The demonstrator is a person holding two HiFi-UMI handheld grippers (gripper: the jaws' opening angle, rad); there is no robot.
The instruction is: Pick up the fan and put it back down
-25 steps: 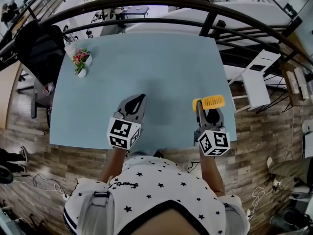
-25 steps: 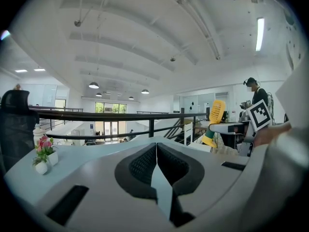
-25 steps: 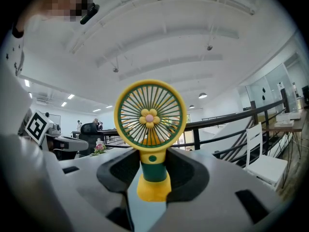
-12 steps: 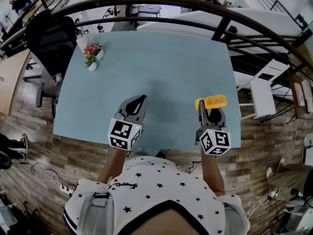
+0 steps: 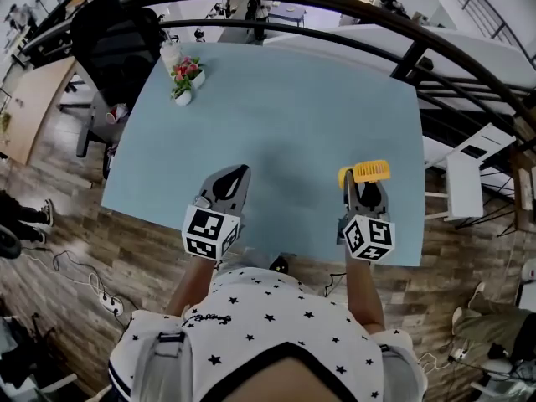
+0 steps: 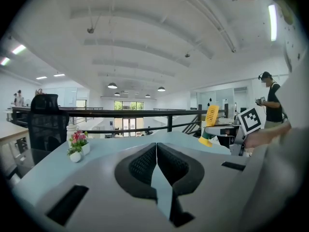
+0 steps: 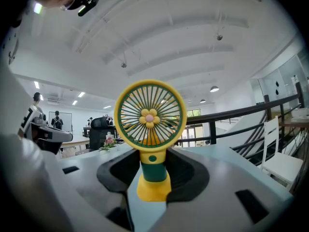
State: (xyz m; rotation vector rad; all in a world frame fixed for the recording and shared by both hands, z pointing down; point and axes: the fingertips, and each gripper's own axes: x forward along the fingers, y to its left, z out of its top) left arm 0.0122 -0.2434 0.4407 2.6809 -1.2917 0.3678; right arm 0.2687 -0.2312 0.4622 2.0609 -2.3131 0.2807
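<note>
In the head view the person holds both forearms forward over the near edge of the light blue table [image 5: 293, 99], with the 2 tools side by side and well apart. The left gripper [image 5: 241, 172] points ahead over bare tabletop, and the right gripper [image 5: 362, 184] has the yellow fan [image 5: 368, 172] at its tip. Flower pots [image 5: 184, 80] stand at the far left corner, beside a black chair [image 5: 117, 40], and a dark railing [image 5: 352, 7] runs behind the table. In the left gripper view the left gripper [image 6: 156, 149] has its 2 jaws pressed together with nothing between them. The fan [image 6: 211, 116] is seen far to the right, and the flower pots [image 6: 77, 146] to the left. In the right gripper view the right gripper [image 7: 154, 168] keeps its jaws rather wide, closed on the fan [image 7: 150, 115]. The fan stands upright, with its green stem and yellow base between the dark pads [image 7: 186, 170] and its round grille above them. I cannot tell if the base touches the table. Nothing stands in front of the fan.
</note>
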